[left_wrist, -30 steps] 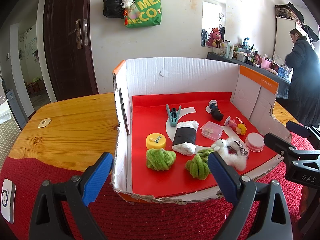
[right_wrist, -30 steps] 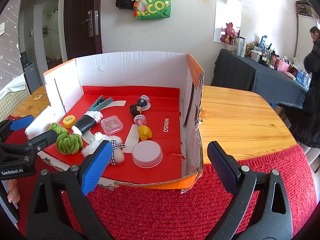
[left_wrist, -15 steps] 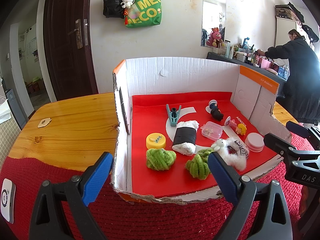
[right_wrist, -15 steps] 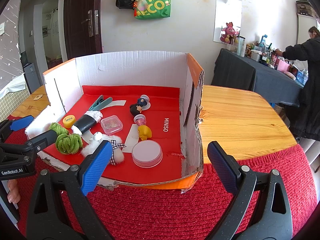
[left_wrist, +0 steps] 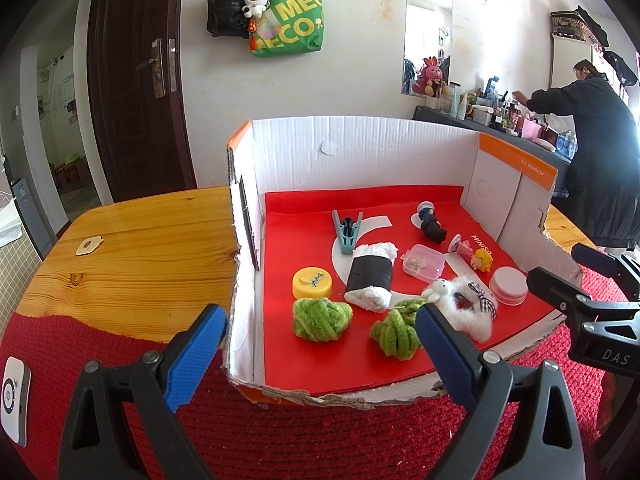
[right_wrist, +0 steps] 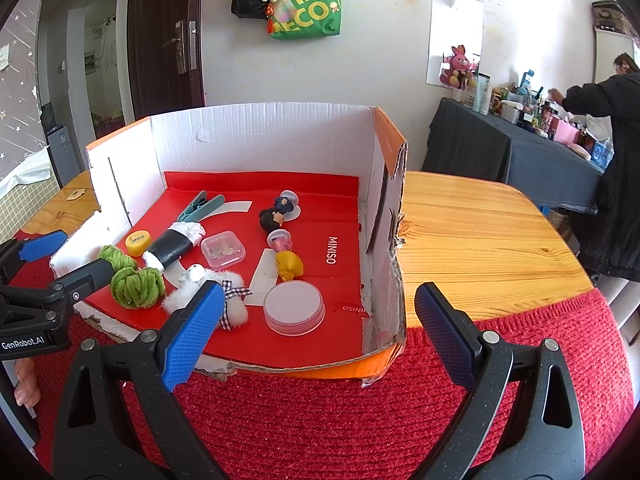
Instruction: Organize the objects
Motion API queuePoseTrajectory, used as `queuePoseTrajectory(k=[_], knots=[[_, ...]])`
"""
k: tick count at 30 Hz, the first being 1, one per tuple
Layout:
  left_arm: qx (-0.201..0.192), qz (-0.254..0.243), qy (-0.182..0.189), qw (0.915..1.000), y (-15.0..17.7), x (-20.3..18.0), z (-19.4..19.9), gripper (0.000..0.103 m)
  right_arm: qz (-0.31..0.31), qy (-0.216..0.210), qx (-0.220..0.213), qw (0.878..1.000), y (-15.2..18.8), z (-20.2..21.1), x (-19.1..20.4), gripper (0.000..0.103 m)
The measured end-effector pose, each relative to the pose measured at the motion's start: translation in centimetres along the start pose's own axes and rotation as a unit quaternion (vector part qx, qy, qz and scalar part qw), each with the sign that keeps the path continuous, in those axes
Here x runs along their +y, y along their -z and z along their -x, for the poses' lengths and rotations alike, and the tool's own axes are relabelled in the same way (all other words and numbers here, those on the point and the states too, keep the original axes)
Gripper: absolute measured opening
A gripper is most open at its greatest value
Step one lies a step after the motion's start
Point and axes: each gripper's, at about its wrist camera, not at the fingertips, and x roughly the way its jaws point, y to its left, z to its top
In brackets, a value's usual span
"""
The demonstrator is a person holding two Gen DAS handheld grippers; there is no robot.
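A cut-open cardboard box (left_wrist: 360, 156) (right_wrist: 256, 136) with a red floor holds several small things: two green yarn knots (left_wrist: 322, 318) (right_wrist: 138, 286), a yellow round tin (left_wrist: 312, 283), a black-and-white roll (left_wrist: 370, 276) (right_wrist: 172, 246), a teal clip (left_wrist: 347, 229), a clear plastic case (left_wrist: 423, 262) (right_wrist: 223, 250), a white fluffy toy (left_wrist: 464, 308) (right_wrist: 208, 288), a pink round lid (left_wrist: 509, 286) (right_wrist: 294, 307), and small figurines (right_wrist: 289, 265). My left gripper (left_wrist: 320, 356) hangs open in front of the box's near left edge. My right gripper (right_wrist: 316, 340) hangs open before its near right corner. Both are empty.
The box stands on a wooden table (left_wrist: 132, 256) (right_wrist: 472, 232) partly covered by a red knitted mat (right_wrist: 320, 420). A small white device (left_wrist: 14, 398) lies on the mat at far left. A person in a dark coat (left_wrist: 600, 152) stands at a cluttered counter at the right.
Neither gripper nor any object in the box has moved. The person at the back right has reached an arm out over the counter.
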Motion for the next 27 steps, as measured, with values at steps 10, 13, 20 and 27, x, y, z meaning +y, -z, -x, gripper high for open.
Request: queuePoseTrajectory(k=[10,13,20,27], knots=[[-0.006,0.015,0.01,0.9998,-0.3,0.2,1.1,0.097,-0.01,0.003,-0.027,1.0,-0.3,2.1,-0.1,0.097],[-0.004,0.015,0.017,0.9997,-0.4,0.2,1.8,0.097,-0.004,0.006,-0.025,1.0,-0.5,2.9,0.2,0.097],[0.008,0.014,0.028,0.9995,0.1,0.2,3.8,0.103,-0.007,-0.001,-0.016,1.0,-0.2,5.0,0.3,0.097],[0.029,0.02,0.026,0.999,1.7,0.4,5.3,0.103,-0.016,-0.009,0.011,1.0,1.5,6.2,0.3,0.097]])
